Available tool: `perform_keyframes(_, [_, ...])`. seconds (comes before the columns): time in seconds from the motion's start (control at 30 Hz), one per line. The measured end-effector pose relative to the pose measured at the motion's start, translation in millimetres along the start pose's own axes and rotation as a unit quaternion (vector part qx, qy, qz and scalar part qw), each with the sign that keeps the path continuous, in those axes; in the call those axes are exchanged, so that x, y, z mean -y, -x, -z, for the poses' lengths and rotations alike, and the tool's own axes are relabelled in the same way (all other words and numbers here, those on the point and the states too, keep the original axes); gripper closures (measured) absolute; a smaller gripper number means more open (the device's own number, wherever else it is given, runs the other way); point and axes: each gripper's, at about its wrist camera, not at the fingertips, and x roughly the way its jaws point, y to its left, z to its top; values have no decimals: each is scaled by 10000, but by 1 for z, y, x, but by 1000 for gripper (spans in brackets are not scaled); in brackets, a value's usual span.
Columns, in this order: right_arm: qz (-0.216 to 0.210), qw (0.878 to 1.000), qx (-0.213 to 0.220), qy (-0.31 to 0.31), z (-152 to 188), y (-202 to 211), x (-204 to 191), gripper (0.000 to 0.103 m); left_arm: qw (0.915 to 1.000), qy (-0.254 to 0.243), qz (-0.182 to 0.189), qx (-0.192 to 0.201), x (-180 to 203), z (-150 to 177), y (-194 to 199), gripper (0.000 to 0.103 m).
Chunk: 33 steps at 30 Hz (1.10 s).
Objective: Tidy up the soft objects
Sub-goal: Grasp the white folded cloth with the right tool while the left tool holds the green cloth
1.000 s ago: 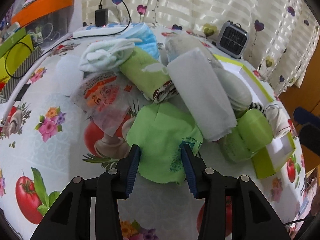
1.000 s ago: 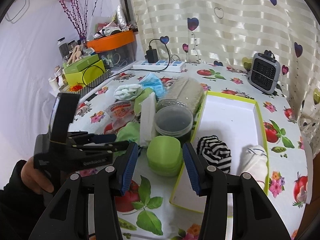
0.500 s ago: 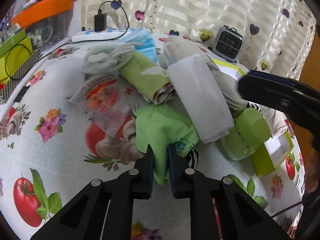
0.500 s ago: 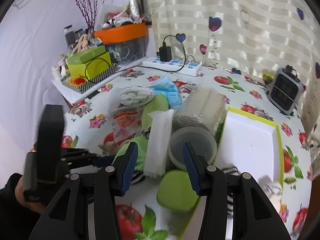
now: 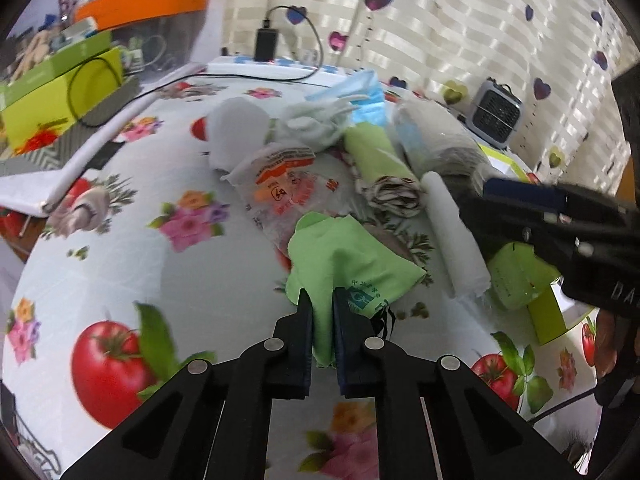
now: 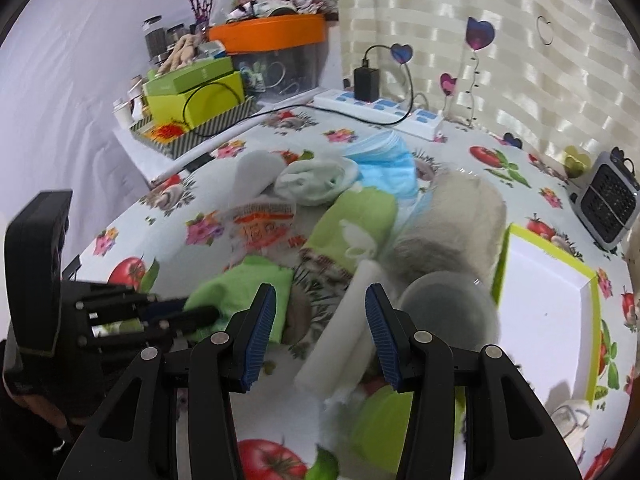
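Two grippers: left gripper (image 5: 323,312) pinching one green cloth (image 5: 344,256), right gripper (image 6: 320,320) spread.

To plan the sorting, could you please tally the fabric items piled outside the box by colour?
Green: 2, cloth, rolled towel
White: 3, roll, wad, crumpled bundle
Blue: 1, masks
Beige: 1, wrapped roll
Total: 7

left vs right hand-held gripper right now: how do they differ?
1. The left hand-held gripper is shut, pinching the green cloth; the right hand-held gripper stands wide open, gripping nothing.
2. The left works at the near edge of the pile; the right frames the white roll, pads not pressing it.

Shared: black bodies, blue pads, both angled down at the flowered tablecloth.
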Motion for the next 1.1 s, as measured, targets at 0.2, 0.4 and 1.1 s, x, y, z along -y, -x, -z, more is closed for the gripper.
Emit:
perform_keyframes(0.2, [26, 9997, -258, -1, 9, -10, -14, 55, 9998, 113, 86, 104, -10, 3, 13, 94])
perform_keyframes(0.4, [391, 9982, -438, 110, 7, -19, -19, 55, 9995, 188, 265, 24, -15, 5, 11, 78])
perform_keyframes(1.1, [685, 9924, -931, 427, 11, -42, -26, 92, 9943, 718, 763, 208, -35, 3, 17, 95])
